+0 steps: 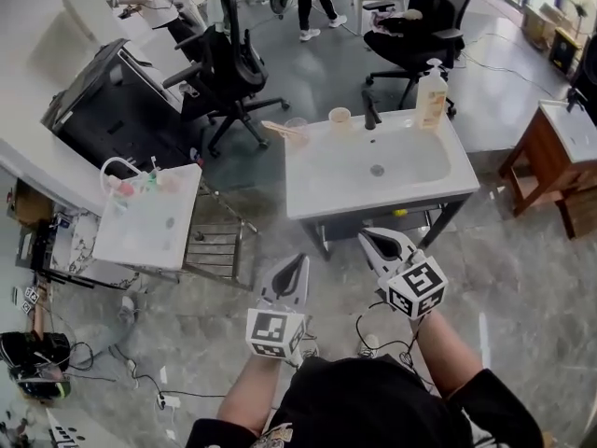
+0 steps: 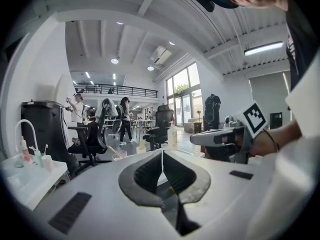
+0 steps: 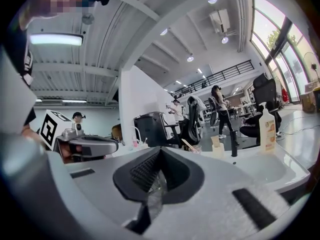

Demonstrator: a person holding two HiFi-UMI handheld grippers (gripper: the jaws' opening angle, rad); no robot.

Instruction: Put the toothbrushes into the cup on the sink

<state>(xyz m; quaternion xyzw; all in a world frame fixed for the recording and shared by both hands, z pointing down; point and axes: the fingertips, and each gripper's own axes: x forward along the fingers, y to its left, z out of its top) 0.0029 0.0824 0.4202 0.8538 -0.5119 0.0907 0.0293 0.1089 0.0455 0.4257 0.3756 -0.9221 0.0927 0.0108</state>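
One sink, two cups at its back left, one bottle at its back right, left gripper and right gripper short of its front edge, both closed tight, empty.

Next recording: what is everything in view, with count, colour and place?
sink: one, white, centre
faucet: one, black, sink's back edge
soap bottle: one, pale, sink's back right corner
beige cup: one, left of faucet
clear cup: one, sink's back left corner
toothbrush: one, pale, at clear cup
second sink: one, white, left
office chairs: two, black, behind sinks
wooden table: one, brown, right edge
left gripper: one, white, shut, empty
right gripper: one, white, shut, empty
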